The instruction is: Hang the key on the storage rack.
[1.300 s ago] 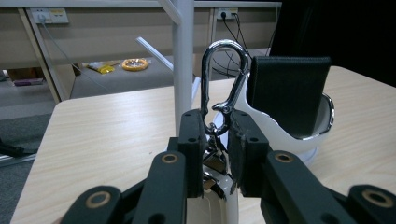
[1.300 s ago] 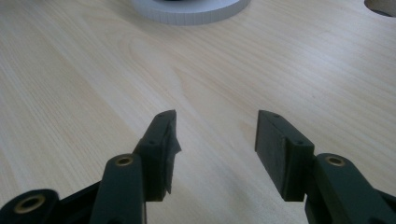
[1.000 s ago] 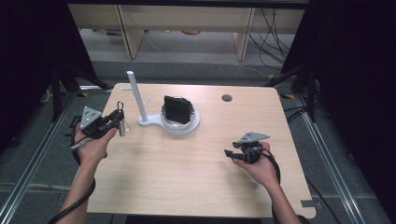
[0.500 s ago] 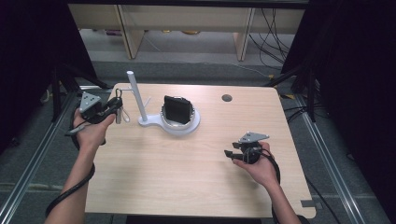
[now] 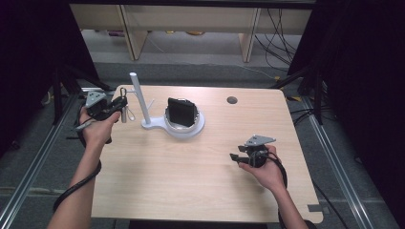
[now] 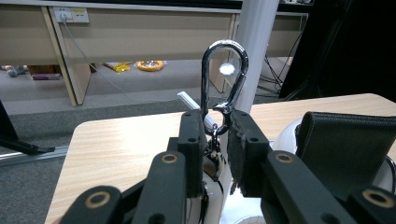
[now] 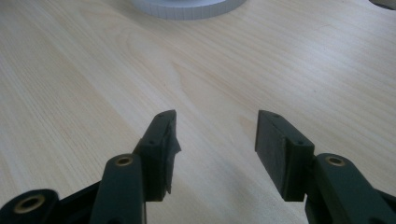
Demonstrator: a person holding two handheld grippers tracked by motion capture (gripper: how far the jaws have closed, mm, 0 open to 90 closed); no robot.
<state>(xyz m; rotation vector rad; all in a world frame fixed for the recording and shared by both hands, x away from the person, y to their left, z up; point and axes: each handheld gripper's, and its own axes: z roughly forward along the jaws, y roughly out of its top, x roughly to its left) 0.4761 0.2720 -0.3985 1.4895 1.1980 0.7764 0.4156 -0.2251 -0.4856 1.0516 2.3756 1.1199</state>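
High view: my left gripper (image 5: pixel 116 104) hangs at the table's far left corner, level with the white post (image 5: pixel 137 93), because the clip I carry belongs on one of that post's pegs.
Left gripper view: my jaws are clamped together on the neck of the carabiner (image 6: pixel 223 77); its loop stands upright and clear above the pads so it can be slid over a peg.
Keys: a small bunch dangles below the carabiner between the jaws, dark and hard to make out.
Peg: a thin white peg (image 6: pixel 189 100) pokes out just behind the carabiner, apart from it, so I judge the hanging is not yet done.
Stand: the post rises from a round white base (image 5: pixel 191 131), and a black leather pouch (image 5: pixel 181 112) sits upright in its ring.
Right gripper: my right gripper (image 5: pixel 237 157) rests low over the near right of the table, well apart from the stand, jaws spread with nothing between them, simply waiting.
Surface: pale wood-grain table (image 5: pixel 191 176) with a cable hole (image 5: pixel 232 100) near the far edge.
Room: grey carpet, wooden desk legs and loose cables behind, dark curtains either side.
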